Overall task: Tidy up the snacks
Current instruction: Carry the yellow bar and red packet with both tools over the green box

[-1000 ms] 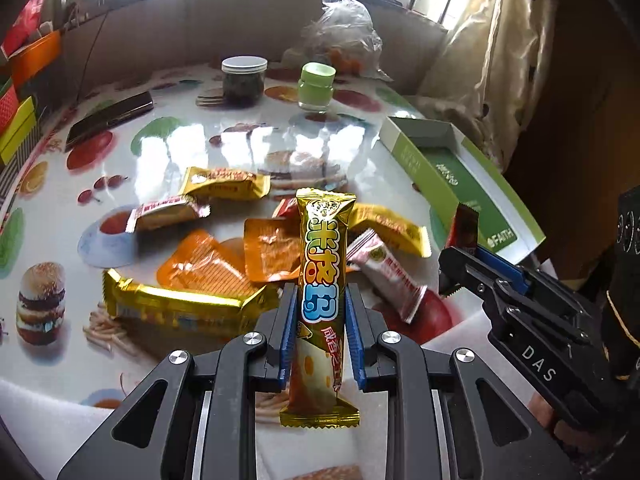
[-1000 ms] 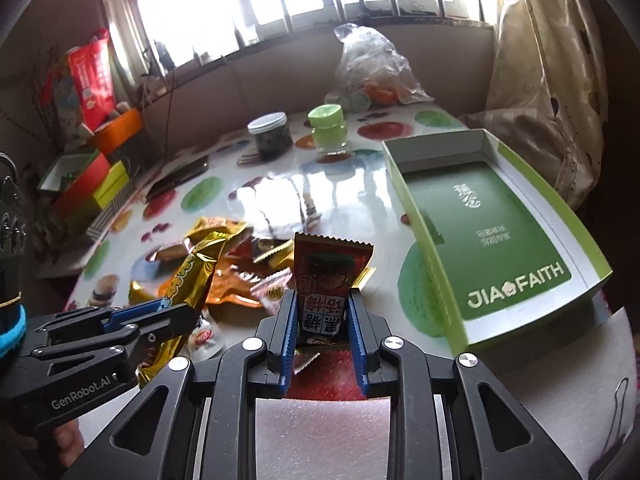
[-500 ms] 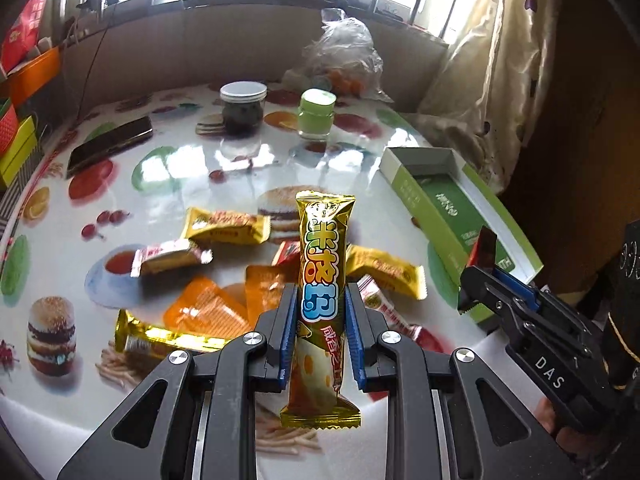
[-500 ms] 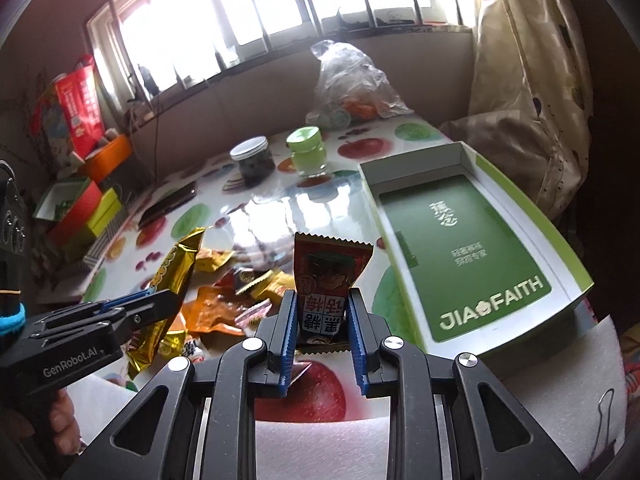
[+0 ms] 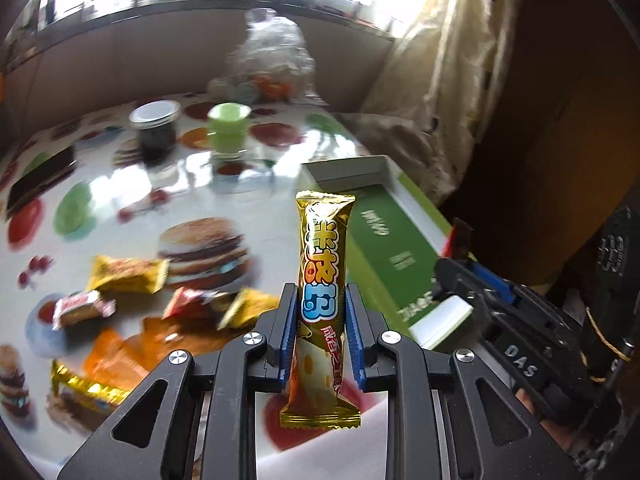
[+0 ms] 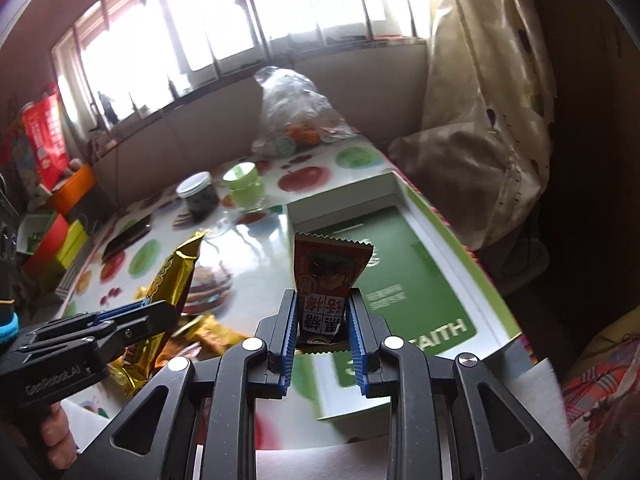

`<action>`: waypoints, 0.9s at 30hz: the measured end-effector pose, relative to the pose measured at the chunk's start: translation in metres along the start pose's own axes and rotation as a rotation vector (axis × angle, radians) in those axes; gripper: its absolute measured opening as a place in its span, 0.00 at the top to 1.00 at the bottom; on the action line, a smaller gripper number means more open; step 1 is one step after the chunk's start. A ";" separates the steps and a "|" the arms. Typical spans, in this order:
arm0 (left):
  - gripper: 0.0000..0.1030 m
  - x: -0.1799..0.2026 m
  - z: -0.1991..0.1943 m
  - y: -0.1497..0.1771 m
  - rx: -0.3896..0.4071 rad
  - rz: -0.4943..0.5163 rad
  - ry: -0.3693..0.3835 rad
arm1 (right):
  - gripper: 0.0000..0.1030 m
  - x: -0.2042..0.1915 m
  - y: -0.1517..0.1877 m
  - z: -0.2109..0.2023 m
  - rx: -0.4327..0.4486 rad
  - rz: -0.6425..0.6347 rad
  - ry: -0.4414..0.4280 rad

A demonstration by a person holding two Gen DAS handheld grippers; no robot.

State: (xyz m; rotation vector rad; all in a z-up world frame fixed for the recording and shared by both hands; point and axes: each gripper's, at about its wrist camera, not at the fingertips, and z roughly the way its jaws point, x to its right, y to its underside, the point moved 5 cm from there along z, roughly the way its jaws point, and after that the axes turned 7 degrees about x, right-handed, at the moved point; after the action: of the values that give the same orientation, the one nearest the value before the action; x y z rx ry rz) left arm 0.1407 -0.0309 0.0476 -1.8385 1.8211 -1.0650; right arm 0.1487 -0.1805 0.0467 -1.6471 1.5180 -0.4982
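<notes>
My left gripper (image 5: pixel 321 300) is shut on a long gold snack bar (image 5: pixel 322 264) that stands upright between the blue pads. A small red snack packet (image 6: pixel 326 280) is clamped in my right gripper (image 6: pixel 323 312), which is shut on it. Both are held above the table near the open green and white box (image 6: pixel 404 280), which lies along the table's right edge (image 5: pixel 384 236). The right wrist view also catches the left gripper (image 6: pixel 160 312) with the gold bar (image 6: pixel 172 280) at lower left. Several loose snack packets (image 5: pixel 128 276) lie on the table at left.
A dark jar (image 5: pixel 155 128) and a green-lidded jar (image 5: pixel 229 128) stand at the back, with a clear plastic bag (image 5: pixel 272 64) behind them. A black phone (image 5: pixel 40 178) lies at far left. A curtain (image 6: pixel 488 120) hangs right of the box. Coloured boxes (image 6: pixel 52 240) sit at far left.
Both grippers have lifted and swung right toward the green box, each keeping its snack. The snack pile now lies further left and lower in both views.
</notes>
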 end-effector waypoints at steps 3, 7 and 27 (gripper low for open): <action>0.77 0.016 0.010 -0.003 -0.014 0.012 0.037 | 0.78 0.014 0.000 0.005 -0.012 0.020 0.017; 0.77 0.035 0.025 -0.007 -0.042 0.023 0.068 | 0.78 0.028 0.003 0.013 -0.032 0.026 0.036; 0.77 0.064 0.099 -0.003 -0.164 -0.002 0.072 | 0.78 0.060 0.016 0.048 -0.115 -0.001 0.105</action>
State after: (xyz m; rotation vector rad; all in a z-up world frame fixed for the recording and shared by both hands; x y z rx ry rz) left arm 0.2060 -0.1180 0.0011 -1.9159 2.0023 -1.0224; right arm 0.1868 -0.2227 -0.0077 -1.7329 1.6488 -0.5133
